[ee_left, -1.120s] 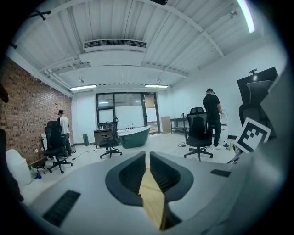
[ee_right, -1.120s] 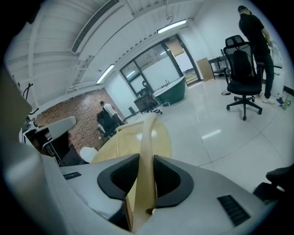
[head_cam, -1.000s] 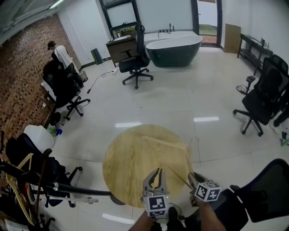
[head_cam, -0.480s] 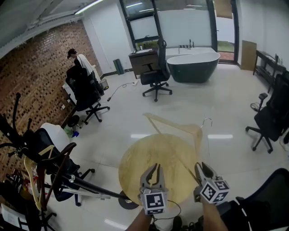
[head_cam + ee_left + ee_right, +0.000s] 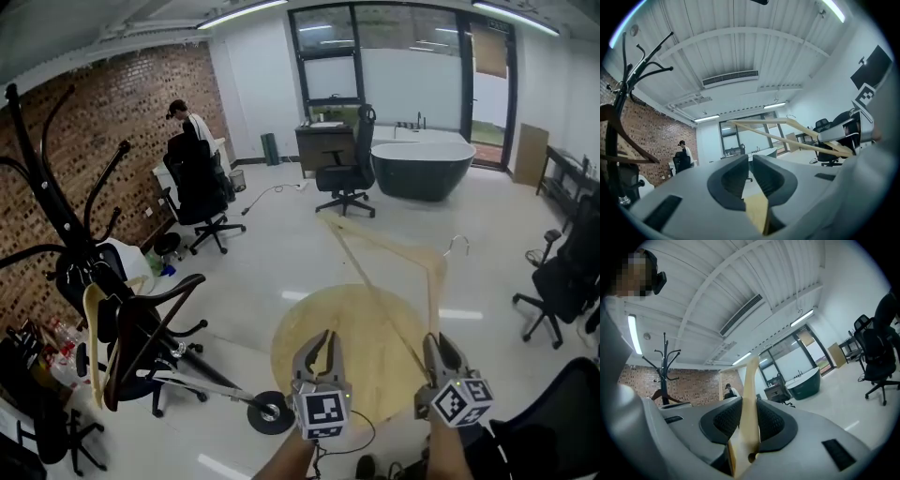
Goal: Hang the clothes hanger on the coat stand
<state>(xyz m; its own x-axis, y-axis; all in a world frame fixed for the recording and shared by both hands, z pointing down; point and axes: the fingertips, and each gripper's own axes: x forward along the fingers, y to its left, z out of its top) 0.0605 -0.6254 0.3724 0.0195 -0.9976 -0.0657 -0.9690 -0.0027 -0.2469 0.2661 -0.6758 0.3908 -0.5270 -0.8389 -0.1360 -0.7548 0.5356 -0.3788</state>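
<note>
A light wooden clothes hanger (image 5: 384,246) with a metal hook (image 5: 457,242) is raised above the round wooden table (image 5: 319,323). My right gripper (image 5: 439,347) is shut on one end of it, and the wood runs up between the pads (image 5: 751,380). My left gripper (image 5: 319,342) is beside it on the left, shut and empty. The left gripper view shows the hanger (image 5: 764,123) ahead to the right. The black coat stand (image 5: 42,187) rises at the far left, apart from both grippers, and shows again in both gripper views (image 5: 619,108) (image 5: 664,362). A dark hanger (image 5: 155,305) and a pale one (image 5: 94,328) hang on it.
Black office chairs stand around (image 5: 202,192) (image 5: 349,173) (image 5: 562,272), one close at the lower right (image 5: 553,412). A dark bathtub (image 5: 422,167) sits at the back. A person (image 5: 187,120) is by the brick wall. A black pole with a round foot (image 5: 267,411) lies near the table.
Both grippers have risen together, lifting the hanger off the table. The view has tilted up and the coat stand's hooks have come into sight at the left.
</note>
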